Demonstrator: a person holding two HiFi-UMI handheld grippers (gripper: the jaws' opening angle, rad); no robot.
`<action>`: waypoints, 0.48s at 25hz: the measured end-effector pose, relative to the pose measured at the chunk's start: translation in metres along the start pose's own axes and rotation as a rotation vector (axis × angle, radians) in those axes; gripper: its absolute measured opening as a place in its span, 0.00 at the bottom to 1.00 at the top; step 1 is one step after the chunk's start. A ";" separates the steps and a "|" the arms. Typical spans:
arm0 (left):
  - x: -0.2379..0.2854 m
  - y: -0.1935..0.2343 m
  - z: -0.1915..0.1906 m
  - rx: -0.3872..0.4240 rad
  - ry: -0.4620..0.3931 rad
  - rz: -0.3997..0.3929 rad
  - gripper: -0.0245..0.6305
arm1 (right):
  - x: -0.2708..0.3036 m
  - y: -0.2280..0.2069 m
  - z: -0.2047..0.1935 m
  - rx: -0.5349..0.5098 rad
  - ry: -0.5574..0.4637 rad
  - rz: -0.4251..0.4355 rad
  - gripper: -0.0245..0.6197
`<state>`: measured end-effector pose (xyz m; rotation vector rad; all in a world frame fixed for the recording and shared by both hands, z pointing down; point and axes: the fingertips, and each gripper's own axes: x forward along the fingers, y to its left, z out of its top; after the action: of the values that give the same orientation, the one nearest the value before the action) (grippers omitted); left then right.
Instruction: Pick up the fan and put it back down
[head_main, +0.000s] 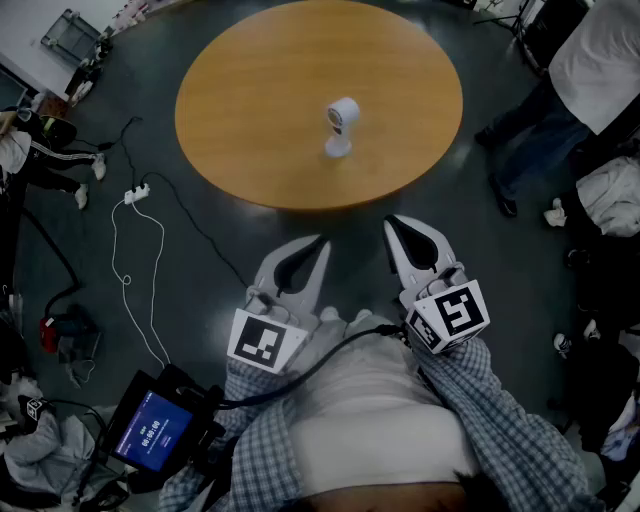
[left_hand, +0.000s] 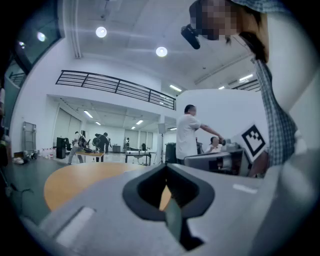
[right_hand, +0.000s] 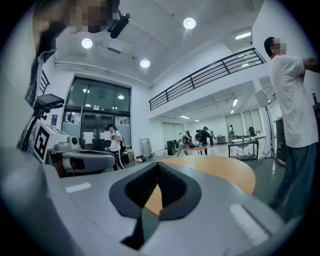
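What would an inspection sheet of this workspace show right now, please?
Surface: round wooden table, holding only the fan.
Job's things: white fan upright near the table's middle, untouched.
Clutter: nothing seen on the table.
Grippers: left gripper and right gripper both shut, empty, short of the table's near edge.
Cables: white cable with power strip and black cable on the floor at left.
Surroundings: person standing at right; lit screen lower left.
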<state>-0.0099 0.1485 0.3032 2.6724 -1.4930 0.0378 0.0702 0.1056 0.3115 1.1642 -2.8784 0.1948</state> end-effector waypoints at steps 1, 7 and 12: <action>0.000 0.000 0.000 0.001 -0.001 -0.001 0.04 | 0.000 0.000 0.000 0.000 0.000 0.000 0.04; 0.002 -0.002 0.001 0.000 -0.002 -0.005 0.04 | -0.001 0.000 0.001 0.004 0.001 0.001 0.04; 0.000 -0.001 -0.002 -0.002 0.003 -0.002 0.04 | 0.000 -0.002 -0.002 0.008 0.003 -0.008 0.04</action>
<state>-0.0092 0.1490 0.3047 2.6718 -1.4883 0.0402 0.0715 0.1050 0.3141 1.1755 -2.8731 0.2080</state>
